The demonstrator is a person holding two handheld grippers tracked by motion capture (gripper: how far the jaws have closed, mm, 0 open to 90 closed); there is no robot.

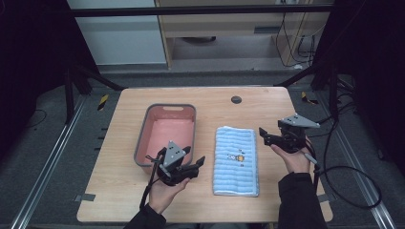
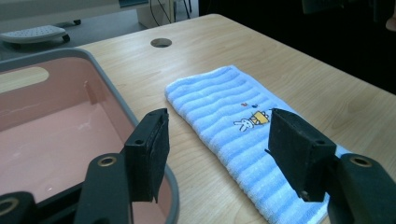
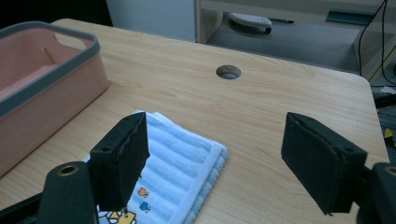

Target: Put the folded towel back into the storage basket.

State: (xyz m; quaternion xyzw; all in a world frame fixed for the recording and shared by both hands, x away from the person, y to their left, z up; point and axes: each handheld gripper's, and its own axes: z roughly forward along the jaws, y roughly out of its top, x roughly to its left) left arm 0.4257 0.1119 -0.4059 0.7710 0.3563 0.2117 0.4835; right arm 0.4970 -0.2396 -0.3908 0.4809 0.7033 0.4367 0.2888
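Bare table (image 1: 274, 102) rings the towel (image 1: 235, 160); only the basin's wall (image 1: 193, 138) — left — crowds it.

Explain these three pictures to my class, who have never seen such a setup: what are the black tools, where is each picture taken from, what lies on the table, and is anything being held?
A person sits at a wooden table and holds a hand tool in each hand. The left gripper and the right gripper each have two black fingers that can pinch things. One picture looks down from above; the other two come from cameras riding on each gripper, looking along its fingers. On the table lie a folded blue striped towel with a small cartoon print and an empty pink basin with a grey rim. Both grippers are open and hold nothing.
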